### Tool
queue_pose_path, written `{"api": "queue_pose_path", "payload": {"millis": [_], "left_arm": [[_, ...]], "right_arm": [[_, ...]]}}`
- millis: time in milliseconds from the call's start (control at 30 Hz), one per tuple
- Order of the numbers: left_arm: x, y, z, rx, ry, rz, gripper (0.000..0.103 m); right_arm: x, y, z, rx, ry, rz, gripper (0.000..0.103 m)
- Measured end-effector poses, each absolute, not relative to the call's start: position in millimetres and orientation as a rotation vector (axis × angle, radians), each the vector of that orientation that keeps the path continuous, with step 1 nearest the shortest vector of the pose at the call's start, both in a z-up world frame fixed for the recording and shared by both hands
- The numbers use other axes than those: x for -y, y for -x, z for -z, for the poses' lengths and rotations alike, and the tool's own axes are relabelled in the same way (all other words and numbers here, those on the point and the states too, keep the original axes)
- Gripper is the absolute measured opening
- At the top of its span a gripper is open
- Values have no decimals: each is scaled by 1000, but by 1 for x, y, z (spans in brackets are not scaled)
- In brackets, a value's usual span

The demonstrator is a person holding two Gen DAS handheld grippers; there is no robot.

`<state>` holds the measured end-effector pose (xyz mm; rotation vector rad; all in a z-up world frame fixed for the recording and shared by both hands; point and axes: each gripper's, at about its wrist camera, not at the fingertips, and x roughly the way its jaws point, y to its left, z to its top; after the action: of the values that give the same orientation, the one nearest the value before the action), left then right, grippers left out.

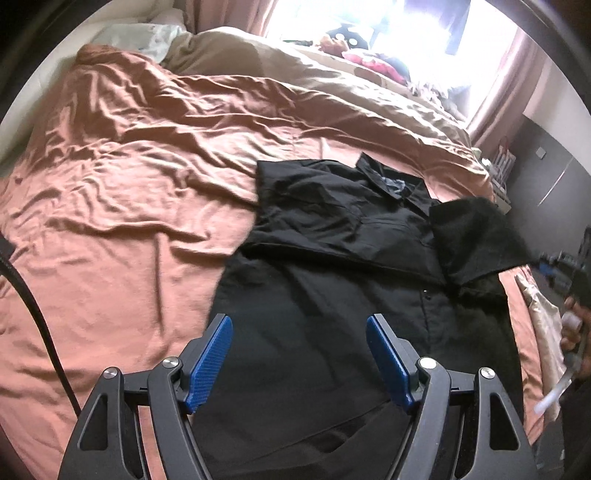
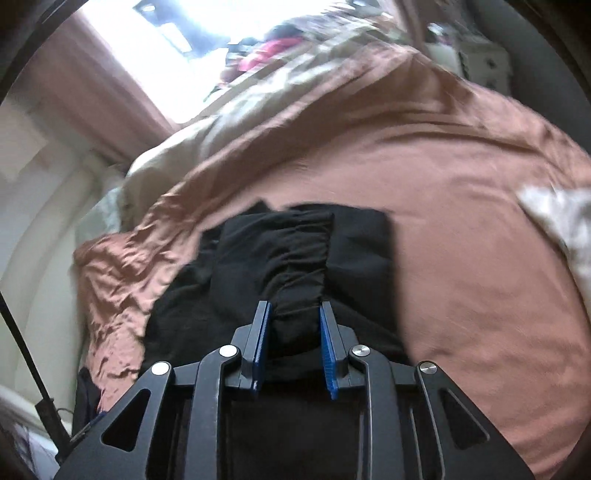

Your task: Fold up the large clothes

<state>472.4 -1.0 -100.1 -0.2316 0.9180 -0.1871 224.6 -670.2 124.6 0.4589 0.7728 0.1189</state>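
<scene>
A black button-up shirt point(image 1: 332, 240) lies front up on the rust-brown bed sheet point(image 1: 129, 166), collar point(image 1: 388, 181) away from me. Its left sleeve is folded across the chest. My left gripper point(image 1: 299, 325) hovers open over the shirt's lower body with nothing between its blue pads. The other sleeve point(image 1: 476, 236) is lifted off the bed at the right, pulled up by my right gripper point(image 1: 546, 264). In the right wrist view that gripper point(image 2: 294, 308) is shut on the bunched black sleeve point(image 2: 280, 251), fabric pinched between the pads, and the view is blurred.
A beige duvet point(image 1: 314, 74) and pillows point(image 1: 147, 33) lie at the far side below a bright window point(image 1: 406, 22), beside a heap of colourful items point(image 1: 373, 61). A black cable point(image 1: 33, 306) crosses the left edge. Dark furniture point(image 1: 546, 173) stands right of the bed.
</scene>
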Motion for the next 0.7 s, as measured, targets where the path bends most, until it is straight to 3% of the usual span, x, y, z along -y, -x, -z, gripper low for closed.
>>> {"api": "queue_pose_path", "payload": {"millis": [233,500,567,700], "left_arm": [[-44,-466,102,-905,274,148,76],[-96,-456,117,-909,308,105,76],[-107,-454,122,-915,319,91,76],[-130,-450,135,-931,346,58,76]], "right_arm": [[574,-242,-141,-755,-353,-249,22],[486,-292,-114,-806,-274,-297,22],[466,-308,-103,-828,-266,-322,15],[429,-333,-82,-856,-229,-358,14]]}}
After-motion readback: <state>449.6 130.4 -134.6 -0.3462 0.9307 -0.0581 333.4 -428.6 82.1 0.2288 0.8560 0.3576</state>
